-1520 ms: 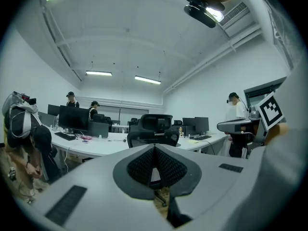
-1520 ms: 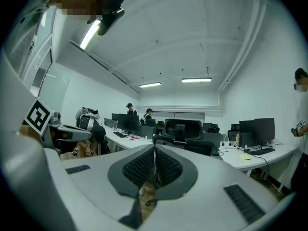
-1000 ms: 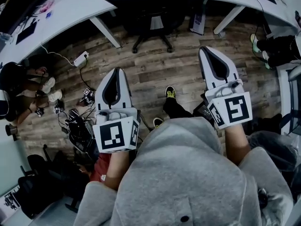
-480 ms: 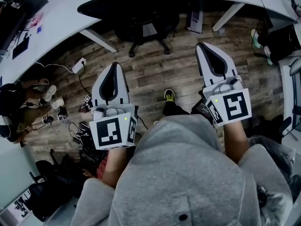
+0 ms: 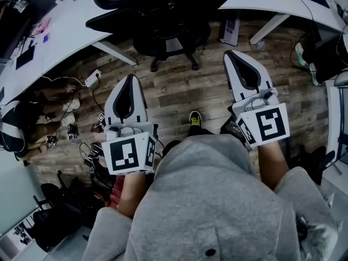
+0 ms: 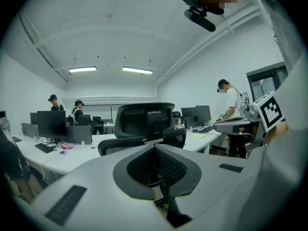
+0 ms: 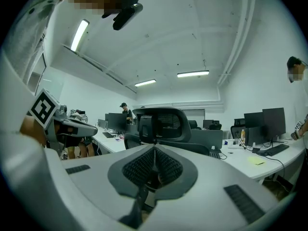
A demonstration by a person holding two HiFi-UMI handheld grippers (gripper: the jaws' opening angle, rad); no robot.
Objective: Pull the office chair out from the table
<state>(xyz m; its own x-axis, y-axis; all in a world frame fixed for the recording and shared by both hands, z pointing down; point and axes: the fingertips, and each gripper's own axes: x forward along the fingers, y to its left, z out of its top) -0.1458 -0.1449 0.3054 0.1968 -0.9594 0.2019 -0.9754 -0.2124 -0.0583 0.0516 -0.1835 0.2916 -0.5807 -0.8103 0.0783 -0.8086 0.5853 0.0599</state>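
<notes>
A black office chair [image 5: 163, 7] stands tucked at the white curved table [image 5: 65, 34] at the top of the head view, its wheeled base [image 5: 174, 56] on the wood floor. My left gripper [image 5: 129, 80] and right gripper [image 5: 230, 56] both point level toward it, still short of it, shut with nothing between the jaws. In the left gripper view the chair's headrest and back [image 6: 144, 120] rise straight ahead beyond the closed left gripper [image 6: 154, 148]. From the right gripper [image 7: 154, 150], the chair [image 7: 163, 121] also shows dead ahead.
A power strip [image 5: 92, 68] and tangled cables [image 5: 89, 145] lie on the floor at left. A seated person [image 5: 30, 118] is at far left, dark bags [image 5: 60, 205] lower left. A table leg [image 5: 114, 52] slants beside the chair. Monitors [image 6: 53, 125] stand on the table.
Both grippers have moved forward toward the chair, which now fills more of the head view's top. Jaws stayed shut.
</notes>
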